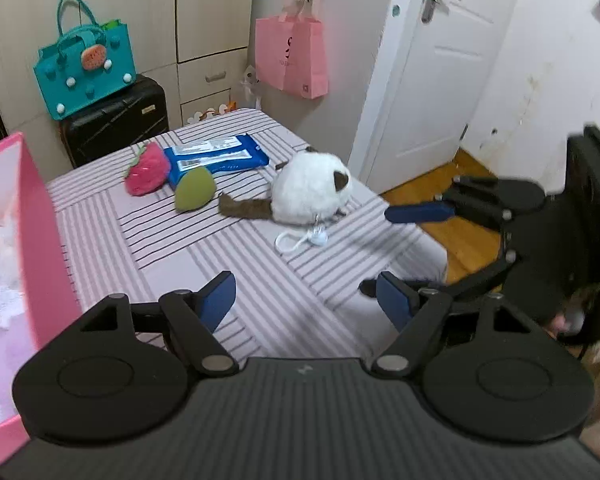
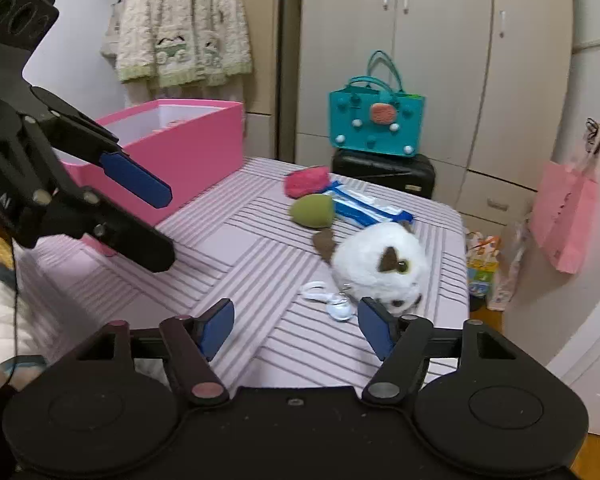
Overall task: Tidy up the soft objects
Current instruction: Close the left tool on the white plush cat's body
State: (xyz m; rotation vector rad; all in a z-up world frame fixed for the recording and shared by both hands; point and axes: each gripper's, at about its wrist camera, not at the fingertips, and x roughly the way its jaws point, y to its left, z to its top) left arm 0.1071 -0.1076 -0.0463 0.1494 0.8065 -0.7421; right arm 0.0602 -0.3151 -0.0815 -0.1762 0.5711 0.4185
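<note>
Bare bedspread (image 1: 188, 248) ahead lies open; pink box (image 1: 40, 216) seemingly crowds the left

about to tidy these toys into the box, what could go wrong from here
1. The white cord lies loose beside the white plush cat; it may snag or trail when the cat is lifted.
2. The two grippers are close together and could bump.
3. The wipes pack, partly under the strawberry toy, might get dragged along.

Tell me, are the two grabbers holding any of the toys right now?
No, nothing is held. The left gripper and the right gripper both stand open and empty above the striped bed; the white plush cat lies untouched.
</note>
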